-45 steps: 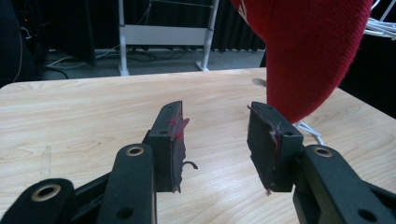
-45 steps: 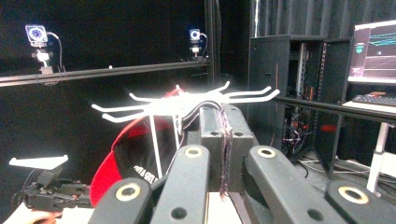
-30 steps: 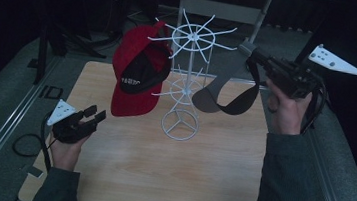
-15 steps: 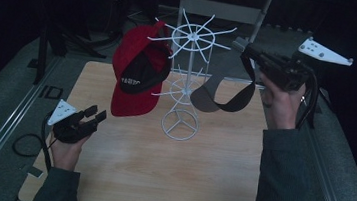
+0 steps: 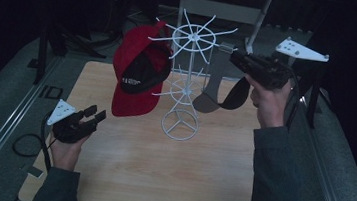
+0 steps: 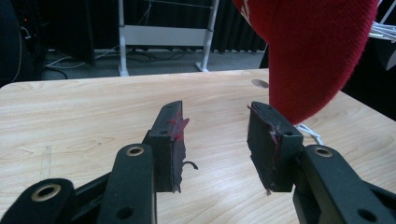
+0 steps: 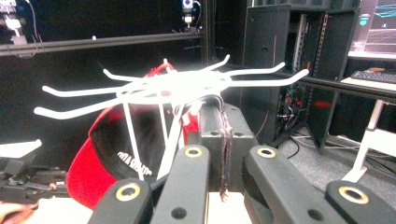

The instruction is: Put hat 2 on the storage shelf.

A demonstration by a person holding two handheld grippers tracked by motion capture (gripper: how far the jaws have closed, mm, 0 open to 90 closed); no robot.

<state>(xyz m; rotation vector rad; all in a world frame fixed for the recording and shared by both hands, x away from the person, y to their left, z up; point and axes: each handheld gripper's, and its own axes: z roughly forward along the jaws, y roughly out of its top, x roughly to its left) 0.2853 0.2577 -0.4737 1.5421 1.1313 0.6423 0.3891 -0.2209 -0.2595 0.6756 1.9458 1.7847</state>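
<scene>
Beside white rack [image 5: 187, 76], grey cap [image 5: 218, 87] — pinched in right claw [image 5: 233, 57]

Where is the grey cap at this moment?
In the high view the grey cap hangs from the right gripper, just right of the white wire rack, across from the red cap.

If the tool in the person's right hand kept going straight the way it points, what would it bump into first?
Most likely the white wire rack. The right tool, shut on the grey cap, points at the rack's top spokes, which look very close ahead; the red cap hangs beyond. Depth is hard to judge.
</scene>
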